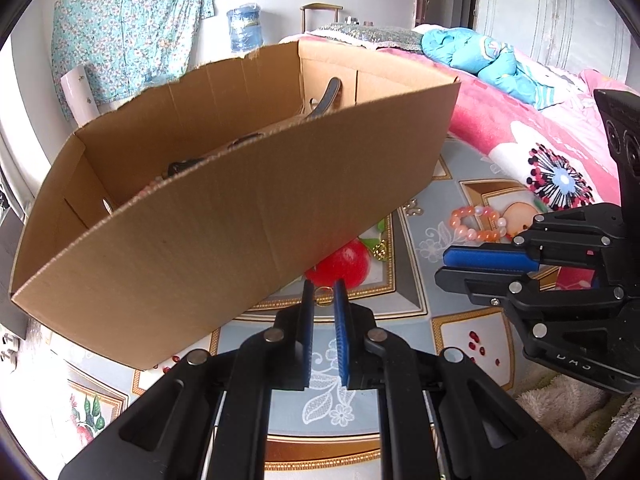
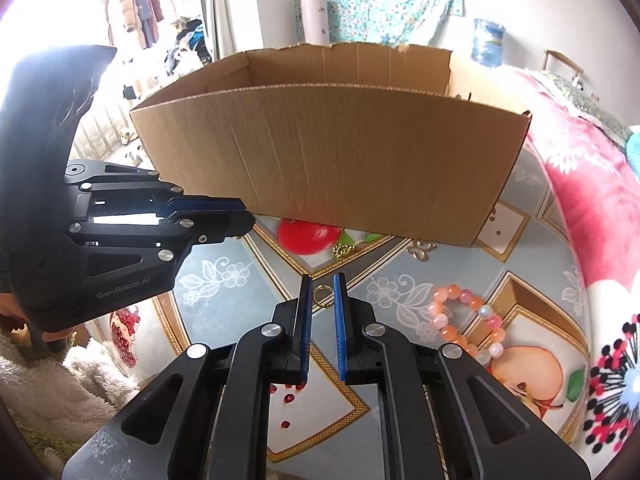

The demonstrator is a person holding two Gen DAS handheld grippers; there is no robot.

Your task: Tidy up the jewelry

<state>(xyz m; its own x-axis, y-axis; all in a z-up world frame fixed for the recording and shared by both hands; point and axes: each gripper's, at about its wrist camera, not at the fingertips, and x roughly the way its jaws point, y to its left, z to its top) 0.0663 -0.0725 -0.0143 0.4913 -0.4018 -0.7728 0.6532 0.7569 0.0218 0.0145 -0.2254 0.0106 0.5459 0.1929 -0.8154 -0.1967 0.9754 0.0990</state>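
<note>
An open cardboard box (image 1: pixel 200 220) (image 2: pixel 340 152) stands on a fruit-patterned mat (image 1: pixel 464 328), with dark items and some beads showing over its near wall. My left gripper (image 1: pixel 324 285) hovers just in front of the box with a small gold ring (image 1: pixel 320 291) pinched between its blue pads. To its right, my right gripper (image 2: pixel 322 279) (image 1: pixel 440 267) is shut on a second small gold ring (image 2: pixel 322 286). From the right wrist, my left gripper (image 2: pixel 249 222) shows side-on and looks shut. A pink and orange bead bracelet (image 1: pixel 476 224) (image 2: pixel 464 320) and a gold chain (image 1: pixel 377 249) (image 2: pixel 343 247) lie on the mat.
A bed with a pink floral blanket (image 1: pixel 520 132) (image 2: pixel 592 216) borders the mat on the right. Fluffy white fabric (image 2: pixel 60 380) (image 1: pixel 572 412) lies at the near side. The box's tall near wall rises right behind both grippers. Open mat shows between the box and the bracelet.
</note>
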